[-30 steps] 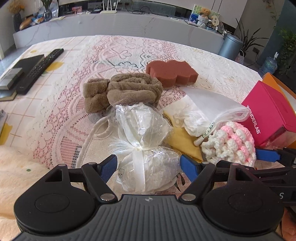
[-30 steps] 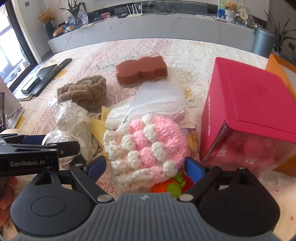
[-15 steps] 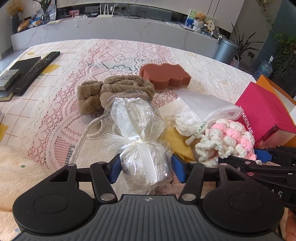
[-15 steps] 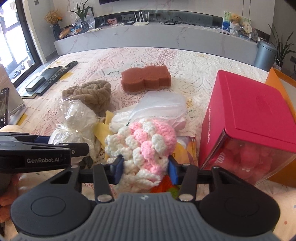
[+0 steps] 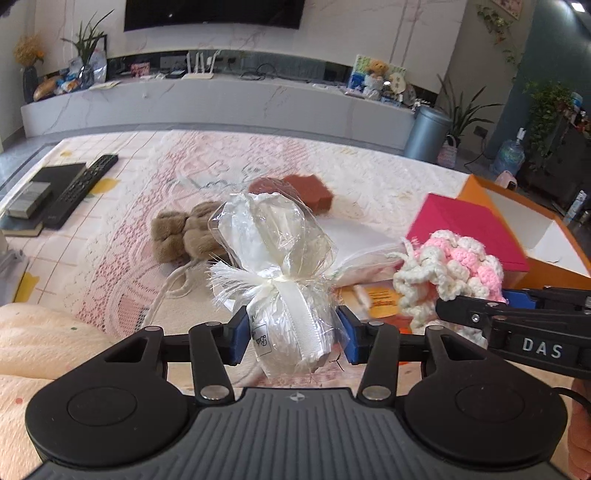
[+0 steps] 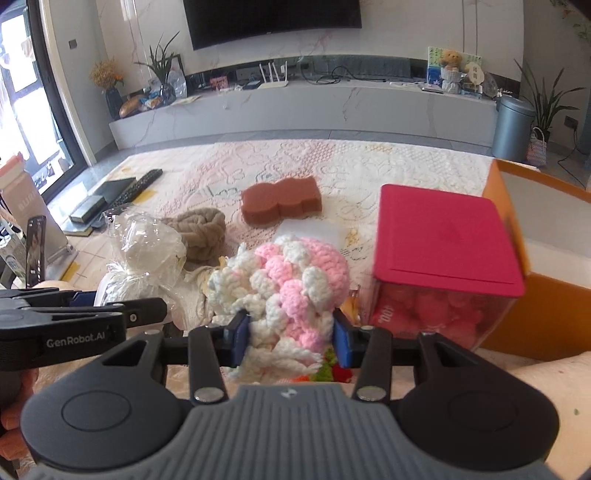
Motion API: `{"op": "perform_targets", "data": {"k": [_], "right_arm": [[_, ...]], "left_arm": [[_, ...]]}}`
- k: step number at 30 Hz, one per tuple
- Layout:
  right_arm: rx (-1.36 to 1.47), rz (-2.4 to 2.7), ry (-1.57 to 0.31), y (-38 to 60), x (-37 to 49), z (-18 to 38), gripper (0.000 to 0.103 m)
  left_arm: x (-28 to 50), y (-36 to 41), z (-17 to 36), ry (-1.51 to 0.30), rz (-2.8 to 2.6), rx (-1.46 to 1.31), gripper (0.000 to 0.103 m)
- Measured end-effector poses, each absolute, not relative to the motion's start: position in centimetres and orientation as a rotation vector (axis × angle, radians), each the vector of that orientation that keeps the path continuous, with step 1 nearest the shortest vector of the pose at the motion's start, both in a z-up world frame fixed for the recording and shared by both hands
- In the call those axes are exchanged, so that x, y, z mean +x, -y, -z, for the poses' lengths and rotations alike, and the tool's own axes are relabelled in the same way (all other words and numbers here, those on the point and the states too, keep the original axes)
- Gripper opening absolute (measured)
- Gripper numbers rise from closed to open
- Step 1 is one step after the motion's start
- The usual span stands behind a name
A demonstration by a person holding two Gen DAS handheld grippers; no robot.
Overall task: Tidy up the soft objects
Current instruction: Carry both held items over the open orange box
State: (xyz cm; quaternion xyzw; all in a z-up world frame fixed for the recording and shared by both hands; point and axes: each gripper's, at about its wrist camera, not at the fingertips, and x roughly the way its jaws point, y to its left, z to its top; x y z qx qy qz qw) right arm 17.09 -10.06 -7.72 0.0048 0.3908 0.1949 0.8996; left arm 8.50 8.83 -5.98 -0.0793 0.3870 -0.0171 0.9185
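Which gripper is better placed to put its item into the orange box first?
Probably the right gripper. It is shut on the crochet piece, and the orange box lies on its side. The left gripper, shut on the wrapped bundle, is farther away.

Home living room: wall television (image 6: 271, 18), media console (image 6: 303, 107), houseplants (image 6: 162, 62).

- Bundle (image 5: 284, 258): glossy, crinkled clear plastic wrap, white ribbon.
- Crochet piece (image 6: 288, 291): chunky pink and white yarn, knobbly.
- Towel (image 5: 184, 236): brown, plush.
- Sponge (image 6: 280, 205): matt, porous.
- Tablecloth (image 6: 369, 166): lace.
- Pink box (image 6: 443, 236): smooth matt lid.
- Gripper pads (image 5: 238, 334): blue, matt.
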Motion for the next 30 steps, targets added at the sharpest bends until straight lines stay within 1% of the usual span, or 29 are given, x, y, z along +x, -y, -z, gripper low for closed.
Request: {"op": "perform_targets", "data": {"k": [10,17,23,30], "right_arm": [[0.049,-0.309,-0.695,17.0,15.5,3.2,0.045],[0.088,-0.210,-0.671,23.3,17.1,0.5,0.045],[0.087,-0.122,-0.680,28.3,19.5,-0.8,0.045],[0.082,-0.041,-0.752,32.2,24.3,0.4,0.046]], "left_arm": [[8.9,-3.3,2.0,-0.710,0.187,-0.093,0.054],[12.0,2.2,-0.5,-0.669,0.348,-0.043,0.054],[16.0,6.5,-1.0,-0.692,0.487,-0.033,0.054],[21.3,10.3,-0.4,-0.767,0.631,-0.031,0.054]]}}
